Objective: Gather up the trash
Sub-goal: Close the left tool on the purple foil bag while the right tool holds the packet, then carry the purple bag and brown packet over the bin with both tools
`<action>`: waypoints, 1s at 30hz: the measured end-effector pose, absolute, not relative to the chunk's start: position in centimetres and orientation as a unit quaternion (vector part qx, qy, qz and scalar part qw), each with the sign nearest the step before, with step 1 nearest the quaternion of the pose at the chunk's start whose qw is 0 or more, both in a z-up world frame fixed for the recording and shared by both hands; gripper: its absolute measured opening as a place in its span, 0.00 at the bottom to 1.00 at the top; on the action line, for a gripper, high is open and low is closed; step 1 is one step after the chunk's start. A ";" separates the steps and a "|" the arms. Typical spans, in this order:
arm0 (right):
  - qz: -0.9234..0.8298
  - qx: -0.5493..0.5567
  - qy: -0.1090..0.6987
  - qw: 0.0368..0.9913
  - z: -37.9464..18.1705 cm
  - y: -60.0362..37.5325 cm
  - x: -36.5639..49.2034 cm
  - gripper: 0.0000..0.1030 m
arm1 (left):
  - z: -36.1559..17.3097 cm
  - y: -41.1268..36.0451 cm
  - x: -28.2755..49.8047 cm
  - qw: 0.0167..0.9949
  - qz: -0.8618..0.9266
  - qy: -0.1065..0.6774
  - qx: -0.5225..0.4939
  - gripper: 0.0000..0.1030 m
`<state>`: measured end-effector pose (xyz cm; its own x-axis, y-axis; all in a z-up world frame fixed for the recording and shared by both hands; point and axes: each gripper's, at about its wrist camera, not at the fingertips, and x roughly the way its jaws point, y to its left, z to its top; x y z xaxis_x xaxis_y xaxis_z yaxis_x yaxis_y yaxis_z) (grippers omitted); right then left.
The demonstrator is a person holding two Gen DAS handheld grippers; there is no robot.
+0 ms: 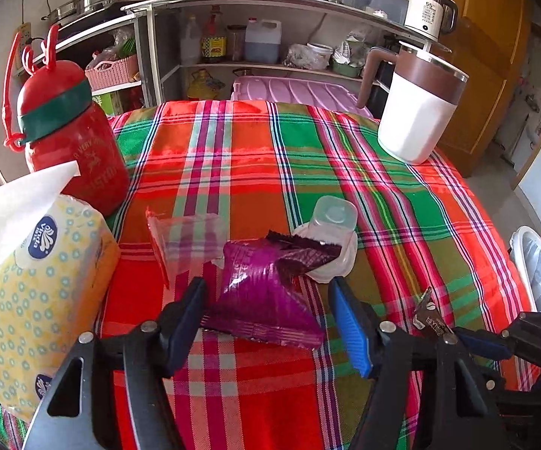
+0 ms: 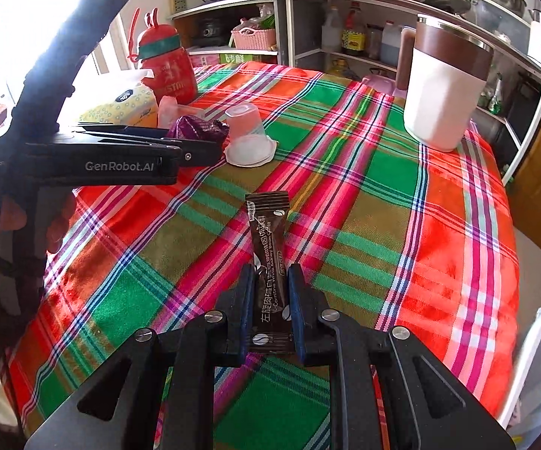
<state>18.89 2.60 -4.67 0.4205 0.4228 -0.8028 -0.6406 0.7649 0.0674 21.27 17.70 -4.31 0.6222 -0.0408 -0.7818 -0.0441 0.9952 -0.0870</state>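
Note:
A crumpled purple snack wrapper (image 1: 261,311) lies on the plaid tablecloth (image 1: 240,150). My left gripper (image 1: 266,283) stands open around it, one blue-padded finger on each side, with small gaps to the foil. Behind the wrapper lie a clear plastic wrapper with a red edge (image 1: 184,240) and an upturned clear cup (image 1: 332,215) on a white lid (image 1: 330,270). My right gripper (image 2: 270,273) is shut on a brown coffee sachet (image 2: 268,225), held lengthwise above the cloth. In the left wrist view the right gripper (image 1: 454,333) and the sachet (image 1: 426,313) show at the lower right.
A yellow tissue pack (image 1: 34,285) and a red bottle (image 1: 71,138) stand left of the wrappers. A white mug with a brown lid (image 1: 416,112) is at the far right corner. A white bin rim (image 2: 532,367) sits off the table's right edge. Kitchen shelves stand behind.

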 end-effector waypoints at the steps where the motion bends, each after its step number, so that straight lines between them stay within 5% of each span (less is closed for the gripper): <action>1: 0.319 -0.124 0.433 0.834 -4.7 2.6 18.9 0.18 | -4.3 17.7 21.2 0.899 0.003 0.435 -0.047 0.62; 9: 0.317 -0.116 0.432 0.836 -4.7 2.3 18.7 0.18 | -4.2 17.5 21.2 0.899 0.003 0.436 -0.045 0.49; 30: 0.304 -0.064 0.408 0.858 -2.4 -1.0 16.1 0.18 | -1.7 14.2 16.5 0.911 -0.022 0.410 -0.048 0.46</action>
